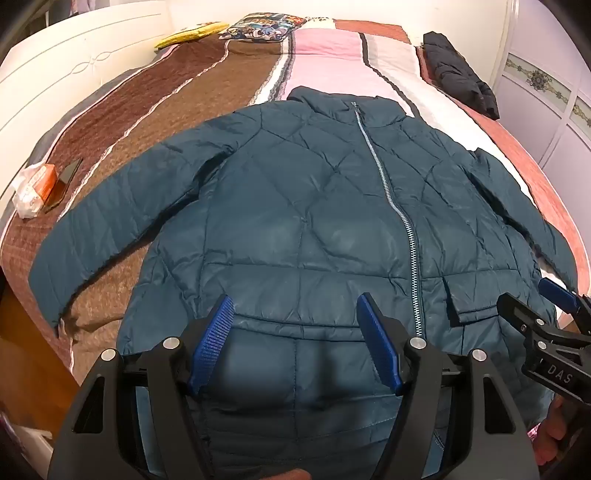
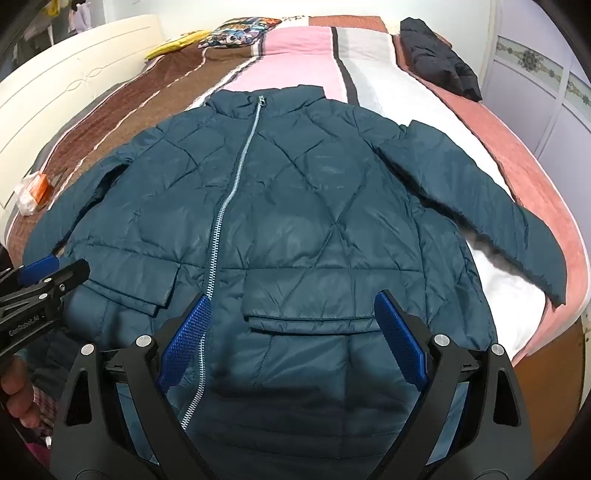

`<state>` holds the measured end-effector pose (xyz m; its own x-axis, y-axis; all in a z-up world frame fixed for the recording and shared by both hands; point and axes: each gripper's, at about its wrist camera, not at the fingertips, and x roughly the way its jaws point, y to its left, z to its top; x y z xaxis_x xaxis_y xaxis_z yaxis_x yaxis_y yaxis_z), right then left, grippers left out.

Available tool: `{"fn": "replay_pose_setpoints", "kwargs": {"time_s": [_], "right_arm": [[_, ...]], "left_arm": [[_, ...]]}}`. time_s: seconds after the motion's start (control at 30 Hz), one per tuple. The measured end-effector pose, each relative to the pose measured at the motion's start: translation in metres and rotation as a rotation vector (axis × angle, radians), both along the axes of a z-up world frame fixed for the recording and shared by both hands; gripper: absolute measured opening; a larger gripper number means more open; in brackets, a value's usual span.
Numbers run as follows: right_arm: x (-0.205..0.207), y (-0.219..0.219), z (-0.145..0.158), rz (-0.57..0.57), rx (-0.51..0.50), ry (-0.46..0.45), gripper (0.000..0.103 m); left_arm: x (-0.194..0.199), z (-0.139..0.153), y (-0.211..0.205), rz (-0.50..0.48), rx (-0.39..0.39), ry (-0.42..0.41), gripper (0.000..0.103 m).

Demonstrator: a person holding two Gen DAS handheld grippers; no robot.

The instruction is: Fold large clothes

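Note:
A teal quilted puffer jacket (image 1: 314, 192) (image 2: 314, 206) lies flat on the bed, front up, zipped, with both sleeves spread outward and the collar at the far end. My left gripper (image 1: 295, 301) hovers open over the jacket's lower left half, nothing between its blue pads. It also shows at the left edge of the right wrist view (image 2: 62, 269). My right gripper (image 2: 293, 299) hangs open above the lower right half, just over a pocket flap (image 2: 306, 317). It appears again at the right edge of the left wrist view (image 1: 532, 299). The hem is hidden below both grippers.
A striped bedspread (image 1: 184, 92) covers the bed. A black garment (image 1: 458, 77) lies at the far right, a patterned pillow (image 1: 258, 27) and a yellow item (image 1: 192, 35) at the far end. An orange box (image 1: 37, 184) and a phone (image 1: 68, 177) sit by the white headboard (image 1: 55, 74).

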<state>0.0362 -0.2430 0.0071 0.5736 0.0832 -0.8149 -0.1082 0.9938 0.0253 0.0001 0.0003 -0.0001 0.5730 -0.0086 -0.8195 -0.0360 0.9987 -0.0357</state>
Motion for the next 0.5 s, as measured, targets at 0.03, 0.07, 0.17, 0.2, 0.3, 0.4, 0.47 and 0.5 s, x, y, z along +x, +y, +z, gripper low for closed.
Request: {"fn": "replay_pose_setpoints", "kwargs": {"time_s": [0.03,0.07,0.17,0.2,0.3,0.4,0.47,0.5], "right_arm": [[0.0006,-0.0004,-0.0008,0.000,0.007,0.014,0.089],[0.0005,-0.0004,-0.0008,0.001,0.006,0.012,0.089],[0.0002,0.0001,-0.0007,0.006,0.003,0.006,0.089],[0.0000,0.0003,-0.0006,0.007,0.002,0.004,0.089],[-0.0009,0.0009,-0.0007,0.010,0.000,-0.001,0.089],[0.0005,-0.0020,-0.0020,-0.001,0.008,0.013,0.089],[0.0003,-0.0026,-0.0016,-0.001,0.008,0.011,0.089],[0.0002,-0.0028,-0.0017,-0.001,0.009,0.009,0.089]], "left_arm": [[0.0000,0.0000,0.0001,0.000,-0.001,0.000,0.068],[0.0000,0.0000,0.0000,0.000,0.000,0.000,0.068],[-0.0001,0.0000,0.0000,0.001,0.000,0.001,0.068],[-0.0001,0.0000,-0.0001,0.001,0.001,0.001,0.068],[-0.0004,-0.0001,-0.0002,0.001,0.002,0.004,0.068],[-0.0024,-0.0043,-0.0009,-0.001,0.003,0.003,0.068],[-0.0009,-0.0035,0.0007,-0.003,0.002,0.002,0.068],[-0.0020,-0.0045,0.0005,-0.004,0.003,0.001,0.068]]}}
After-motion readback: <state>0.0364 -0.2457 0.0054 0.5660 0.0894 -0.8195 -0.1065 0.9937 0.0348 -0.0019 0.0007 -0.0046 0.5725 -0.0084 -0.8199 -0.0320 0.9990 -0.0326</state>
